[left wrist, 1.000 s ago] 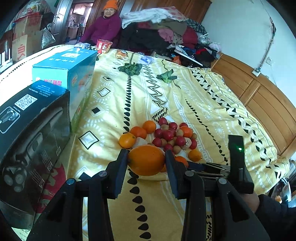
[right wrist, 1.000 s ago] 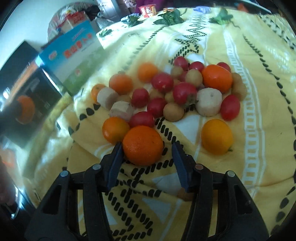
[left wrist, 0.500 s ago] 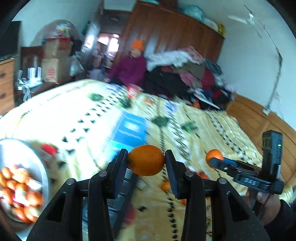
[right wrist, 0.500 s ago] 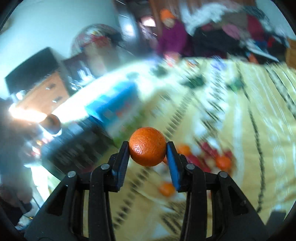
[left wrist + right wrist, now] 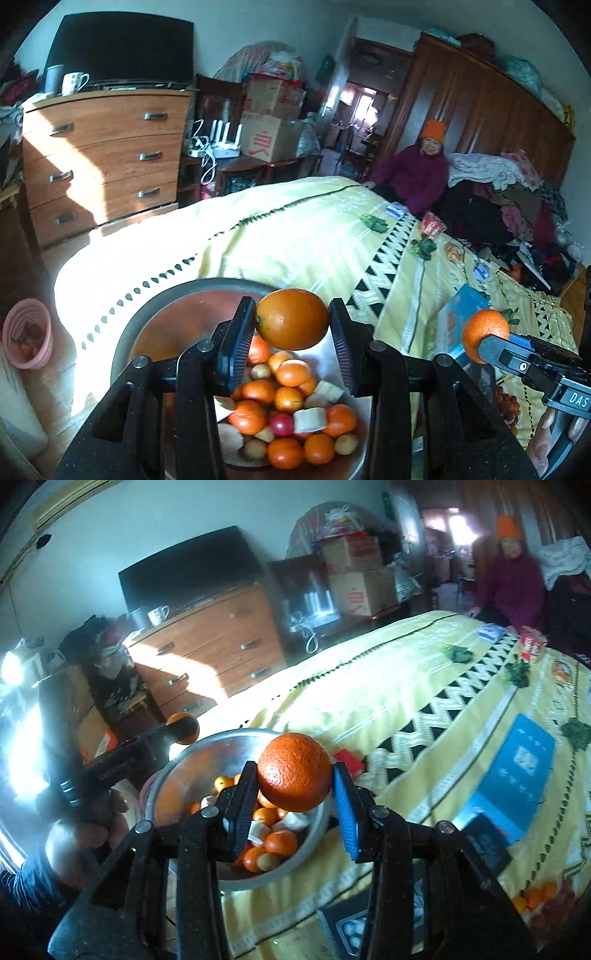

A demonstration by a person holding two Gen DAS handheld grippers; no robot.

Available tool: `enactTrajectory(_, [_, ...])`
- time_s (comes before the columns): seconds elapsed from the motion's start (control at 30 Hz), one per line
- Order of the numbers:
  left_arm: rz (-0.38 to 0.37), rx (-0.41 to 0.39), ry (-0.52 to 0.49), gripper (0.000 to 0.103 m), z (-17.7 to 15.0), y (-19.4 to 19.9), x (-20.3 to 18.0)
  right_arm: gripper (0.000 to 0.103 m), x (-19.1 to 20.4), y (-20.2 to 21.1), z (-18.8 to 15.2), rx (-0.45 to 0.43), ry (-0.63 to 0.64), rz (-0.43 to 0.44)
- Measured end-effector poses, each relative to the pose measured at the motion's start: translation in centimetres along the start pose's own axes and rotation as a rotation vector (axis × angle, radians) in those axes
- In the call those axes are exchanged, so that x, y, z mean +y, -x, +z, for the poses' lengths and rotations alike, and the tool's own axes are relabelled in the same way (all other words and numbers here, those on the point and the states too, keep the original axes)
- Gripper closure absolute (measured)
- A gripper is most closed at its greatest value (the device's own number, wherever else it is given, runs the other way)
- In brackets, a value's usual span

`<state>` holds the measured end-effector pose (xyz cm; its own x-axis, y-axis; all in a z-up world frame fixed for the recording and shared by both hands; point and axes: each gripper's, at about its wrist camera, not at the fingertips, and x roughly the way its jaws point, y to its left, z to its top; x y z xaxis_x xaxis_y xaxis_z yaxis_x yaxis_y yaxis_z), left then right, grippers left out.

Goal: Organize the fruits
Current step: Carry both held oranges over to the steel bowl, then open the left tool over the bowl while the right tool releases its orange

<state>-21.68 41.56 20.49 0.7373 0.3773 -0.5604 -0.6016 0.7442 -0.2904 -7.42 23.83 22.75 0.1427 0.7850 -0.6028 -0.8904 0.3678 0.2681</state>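
Note:
My left gripper is shut on a smooth orange, held above a metal bowl that holds several oranges, small red fruits and pale chunks. My right gripper is shut on a pebbly orange, also above the metal bowl at the bed's near corner. In the left wrist view the right gripper shows at the right with its orange. In the right wrist view the left gripper and its orange show blurred at the bowl's left rim.
A yellow patterned bedspread carries a blue box, a black box and leftover fruit at the right. A wooden dresser, cardboard boxes and a pink basket stand beyond. A person in purple sits at the bed's far side.
Both grippers lifted their oranges off the fruit pile on the bedspread and swung left. The metal bowl of fruit now lies under them, and the pile has slid to the right edge.

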Motion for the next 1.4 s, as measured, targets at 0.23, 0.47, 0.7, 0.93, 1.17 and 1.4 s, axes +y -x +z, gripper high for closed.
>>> enactTrajectory(0.23, [0.063, 0.114, 0.05, 0.061, -3.9, -2.8, 4.0, 0.062, 3.1, -6.9, -2.9, 0.174, -0.024, 0.085])
enactTrajectory(0.47, [0.051, 0.145, 0.042, 0.061, -4.3, -3.2, 4.3, 0.062, 4.9, -8.9, -3.0, 0.249, -0.006, 0.088])
enactTrajectory(0.7, [0.038, 0.168, 0.052, 0.061, -4.4, -3.4, 4.8, 0.062, 4.4, -10.0, -3.5, 0.273, -0.027, 0.065])
enactTrajectory(0.93, [0.04, 0.165, 0.056, 0.05, -4.5, -3.5, 5.1, 0.06, 3.8, -10.6, -3.8, 0.292, -0.066, 0.063])
enactTrajectory(1.17, [0.091, 0.131, 0.054, 0.03, -3.7, -2.7, 4.7, 0.05, 4.8, -6.8, -2.8, 0.199, -0.007, 0.042])
enactTrajectory(1.4, [-0.015, -0.016, -0.052, 0.03, -1.8, 2.9, -1.8, 0.031, 5.5, 6.2, -7.2, -0.079, 0.055, -0.077])
